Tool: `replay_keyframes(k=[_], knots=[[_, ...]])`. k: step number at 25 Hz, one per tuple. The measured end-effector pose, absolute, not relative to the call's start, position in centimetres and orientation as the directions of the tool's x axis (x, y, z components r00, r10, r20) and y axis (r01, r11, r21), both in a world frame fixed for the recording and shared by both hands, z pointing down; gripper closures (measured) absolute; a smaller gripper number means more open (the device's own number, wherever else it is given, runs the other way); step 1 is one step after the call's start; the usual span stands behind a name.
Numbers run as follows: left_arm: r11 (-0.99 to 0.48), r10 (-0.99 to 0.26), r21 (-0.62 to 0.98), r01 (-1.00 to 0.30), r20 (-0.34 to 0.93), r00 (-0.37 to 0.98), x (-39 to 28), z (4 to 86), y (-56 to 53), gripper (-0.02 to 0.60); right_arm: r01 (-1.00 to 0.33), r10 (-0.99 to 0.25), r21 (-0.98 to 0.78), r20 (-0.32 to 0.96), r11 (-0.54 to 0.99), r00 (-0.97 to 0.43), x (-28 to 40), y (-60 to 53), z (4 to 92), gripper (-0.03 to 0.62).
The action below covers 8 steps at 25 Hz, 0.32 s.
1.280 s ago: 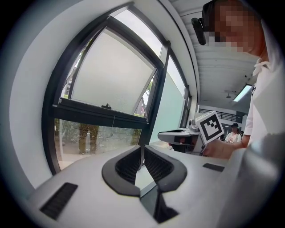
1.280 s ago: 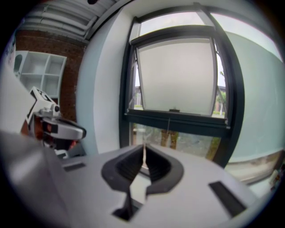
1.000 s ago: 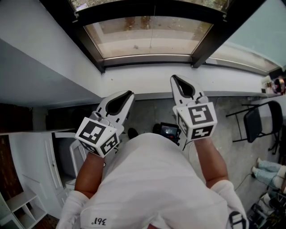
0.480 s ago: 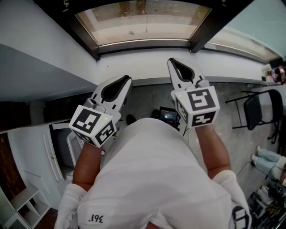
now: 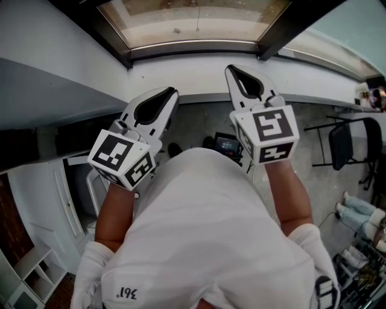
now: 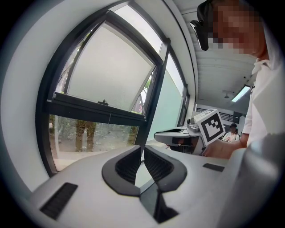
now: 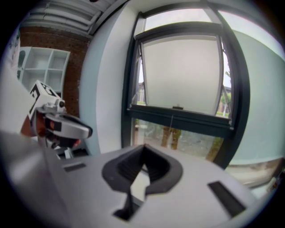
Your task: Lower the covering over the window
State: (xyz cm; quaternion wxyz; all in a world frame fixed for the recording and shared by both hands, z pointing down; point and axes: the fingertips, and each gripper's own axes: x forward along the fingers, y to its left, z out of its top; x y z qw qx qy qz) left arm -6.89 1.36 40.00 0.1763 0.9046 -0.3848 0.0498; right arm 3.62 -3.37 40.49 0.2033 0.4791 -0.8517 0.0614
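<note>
Left gripper (image 5: 167, 95) is held level with its jaws drawn together, a bare sliver between the ribbed pads (image 6: 127, 162), and nothing in them. In its own view the window covering (image 6: 111, 67) lies ahead of and above the jaw tips: a pale, frosted-looking blind that fills the upper pane down to a dark crossbar (image 6: 98, 109). Below that bar, straight ahead of the tips, the lower pane (image 6: 89, 133) is bare, with trees and ground showing through.

A small tab (image 7: 178, 107) sits at the middle of the blind's lower edge, and a thin pull cord (image 7: 171, 122) hangs from it across the crossbar and over the clear glass. It is ahead of both grippers, roughly between their lines of reach and well apart from either. In the head view the same cord (image 5: 197, 15) shows against the pane beyond the sill (image 5: 199, 75).

Right gripper (image 5: 232, 71) points at the window from just beside the left one. Its jaws are fully closed on nothing, as its own view (image 7: 143, 148) shows.

Judging by this, the task is about half done at most. The upper glass is covered, the lower glass is not, and neither gripper has the cord or the tab. What is left is to open a gripper, take hold of one of them, and draw the blind down over the lower pane.
</note>
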Motion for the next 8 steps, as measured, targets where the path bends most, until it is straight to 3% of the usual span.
replay_keyframes(k=[8], knots=[[-0.646,-0.675,0.281,-0.71,0.225,0.703,-7.03,40.2,0.81,0.538,-0.836,-0.788,0.098,0.406,0.54,-0.462,3.06,-3.86,40.63,0.572]])
